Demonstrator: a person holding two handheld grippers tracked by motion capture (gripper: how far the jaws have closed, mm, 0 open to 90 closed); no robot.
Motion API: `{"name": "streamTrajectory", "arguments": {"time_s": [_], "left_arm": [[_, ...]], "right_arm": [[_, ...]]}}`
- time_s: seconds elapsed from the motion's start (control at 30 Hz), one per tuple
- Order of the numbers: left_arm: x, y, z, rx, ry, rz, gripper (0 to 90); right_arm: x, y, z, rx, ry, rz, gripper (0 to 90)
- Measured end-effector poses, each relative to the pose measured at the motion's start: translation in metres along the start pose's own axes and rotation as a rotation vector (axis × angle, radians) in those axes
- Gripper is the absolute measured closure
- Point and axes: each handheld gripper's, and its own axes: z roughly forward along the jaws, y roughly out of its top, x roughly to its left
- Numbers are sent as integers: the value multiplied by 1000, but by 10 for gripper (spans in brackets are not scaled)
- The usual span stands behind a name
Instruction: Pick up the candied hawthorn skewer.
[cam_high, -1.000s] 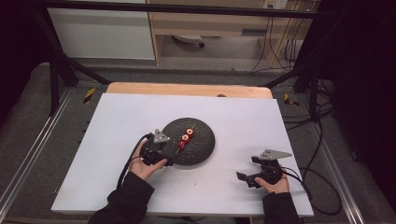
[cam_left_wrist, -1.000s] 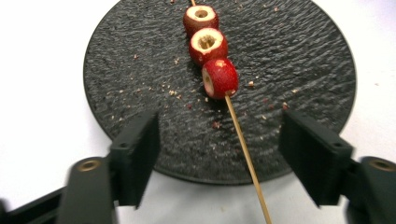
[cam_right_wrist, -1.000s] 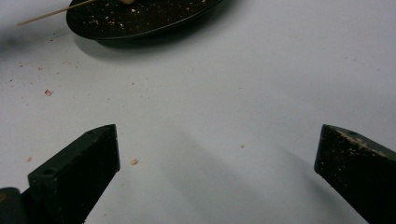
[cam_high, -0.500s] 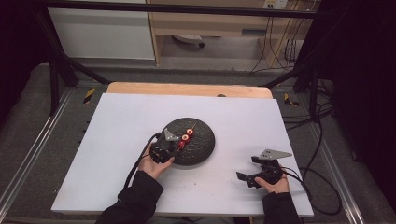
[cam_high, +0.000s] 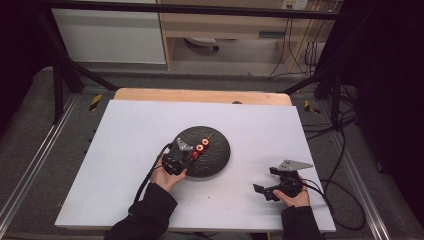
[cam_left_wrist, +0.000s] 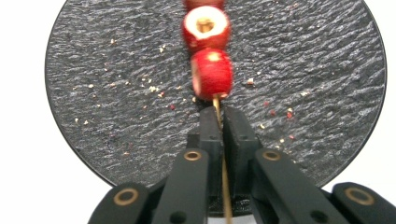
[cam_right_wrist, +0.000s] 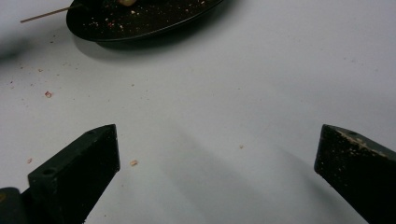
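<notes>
Left gripper (cam_left_wrist: 219, 122) pinches a wooden skewer (cam_left_wrist: 223, 158) of red fruit pieces over a dark slate plate (cam_left_wrist: 116, 116).

In the left gripper view its jaws have just been closing and now press together on the thin stick, which runs up between them; just ahead of the tips sits the nearest red piece (cam_left_wrist: 212, 73), with a cored one (cam_left_wrist: 206, 27) touching it beyond, and crumbs scattered over the plate on both sides. The high view shows that gripper (cam_high: 192, 155) at the near-left rim of the round plate (cam_high: 220, 155), on a white tabletop (cam_high: 125, 135). The right gripper (cam_right_wrist: 217, 163) rests on the table with jaws wide apart and nothing between them; well ahead to its left lie the plate's edge (cam_right_wrist: 154, 29) and the skewer's far tip (cam_right_wrist: 44, 15) jutting past the rim.
</notes>
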Motion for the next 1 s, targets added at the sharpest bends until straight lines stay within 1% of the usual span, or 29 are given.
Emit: {"name": "streamTrajectory", "arguments": {"time_s": [0.13,0.17,0.23,0.3,0.47,0.5,0.63,0.7,0.73,0.83,1.0], "left_arm": [[-1,-2,0,-13,3,-5,876],[0,-3,-1,-22,-6,-7,878],[1,-4,-2,-29,-9,-9,879],[4,-7,-4,-51,-27,-19,879],[7,-10,-10,-95,-34,-26,880],[7,-10,-10,-95,-34,-26,881],[9,-14,-16,-140,-45,-29,881],[10,-15,-18,-148,-52,-33,881],[10,-16,-20,-164,-56,-34,881],[10,-18,-22,-173,-62,-36,881],[12,-24,-30,-209,-82,-37,880]], "right_arm": [[0,0,-1,-4,-2,-4,10],[0,0,-1,-5,-1,1,10],[0,0,-1,-4,-1,-2,10],[0,0,0,-4,0,2,10],[0,0,-1,-6,1,3,10],[0,0,-1,-6,0,5,10],[0,0,0,-3,-1,4,10],[0,0,0,-5,0,5,11],[1,0,-1,-6,0,6,10],[1,0,0,-6,-2,6,11],[1,0,0,-9,1,12,11]]}}
